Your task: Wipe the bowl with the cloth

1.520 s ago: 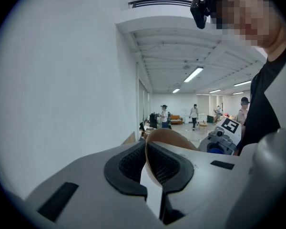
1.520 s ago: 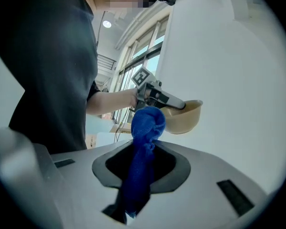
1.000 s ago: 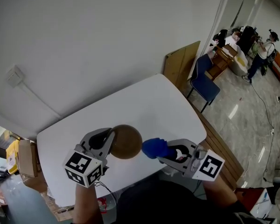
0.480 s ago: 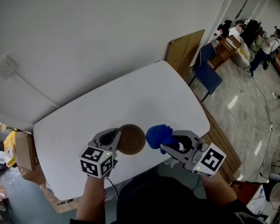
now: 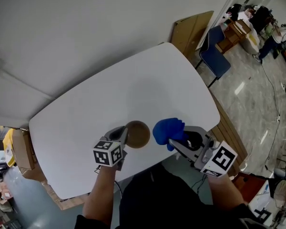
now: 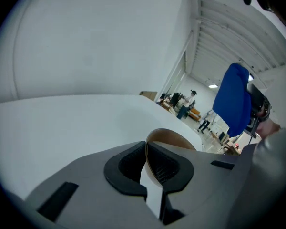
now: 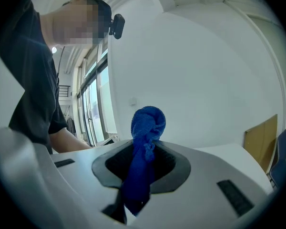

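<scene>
A brown bowl (image 5: 137, 134) hangs over the front part of the white table (image 5: 133, 94). My left gripper (image 5: 124, 136) is shut on its rim; in the left gripper view the thin brown wall of the bowl (image 6: 169, 138) stands between the two black pads. Just right of the bowl, my right gripper (image 5: 174, 140) is shut on a bunched blue cloth (image 5: 168, 130). The cloth (image 7: 145, 149) sticks up from between the jaws in the right gripper view. A small gap separates cloth and bowl. The blue cloth (image 6: 233, 101) also shows at the right of the left gripper view.
A wooden board (image 5: 193, 30) leans on the wall behind the table. A blue chair (image 5: 215, 56) stands at the far right, and a person (image 5: 272, 39) is by desks further off. A cardboard box (image 5: 20, 149) sits left of the table.
Both grippers sit lower over the table's front, and the bowl looks smaller. The cloth has drawn a little away from the bowl. The head camera has tilted.
</scene>
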A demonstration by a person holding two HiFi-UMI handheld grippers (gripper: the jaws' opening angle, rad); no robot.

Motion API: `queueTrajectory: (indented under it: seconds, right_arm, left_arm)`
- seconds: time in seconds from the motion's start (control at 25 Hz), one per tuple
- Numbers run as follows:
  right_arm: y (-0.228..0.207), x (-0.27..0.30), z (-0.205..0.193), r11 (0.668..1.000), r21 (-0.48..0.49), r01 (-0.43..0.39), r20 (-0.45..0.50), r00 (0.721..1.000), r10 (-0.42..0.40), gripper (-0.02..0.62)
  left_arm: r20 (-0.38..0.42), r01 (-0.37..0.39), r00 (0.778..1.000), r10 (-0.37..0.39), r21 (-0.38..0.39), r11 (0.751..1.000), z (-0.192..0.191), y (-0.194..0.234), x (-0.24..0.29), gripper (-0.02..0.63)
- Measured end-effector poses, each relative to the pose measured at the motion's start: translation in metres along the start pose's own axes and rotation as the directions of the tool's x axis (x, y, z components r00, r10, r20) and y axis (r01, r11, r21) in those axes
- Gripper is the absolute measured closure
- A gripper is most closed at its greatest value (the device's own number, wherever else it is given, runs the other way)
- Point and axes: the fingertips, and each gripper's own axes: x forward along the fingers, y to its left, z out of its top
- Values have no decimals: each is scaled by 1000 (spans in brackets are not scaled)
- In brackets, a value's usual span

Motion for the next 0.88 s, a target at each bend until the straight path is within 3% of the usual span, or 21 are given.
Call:
queueTrajectory:
  seconds: [0.16, 0.4, 0.88]
  right_arm:
    - [0, 5, -14, 999, 39, -7, 0, 1000, 7, 514]
    - [-6, 10, -24, 996, 89, -5, 13, 1000, 4, 514]
    - [-7, 9, -31, 995, 105, -1, -23, 1000, 3, 514]
  left_arm:
    - [-44, -13, 999, 13, -8, 1000, -22, 11, 13, 583]
    - [-19, 5, 1000, -7, -97, 995, -30, 18, 27, 583]
    - [-30, 3, 1000, -5, -63, 998, -40, 22, 46, 578]
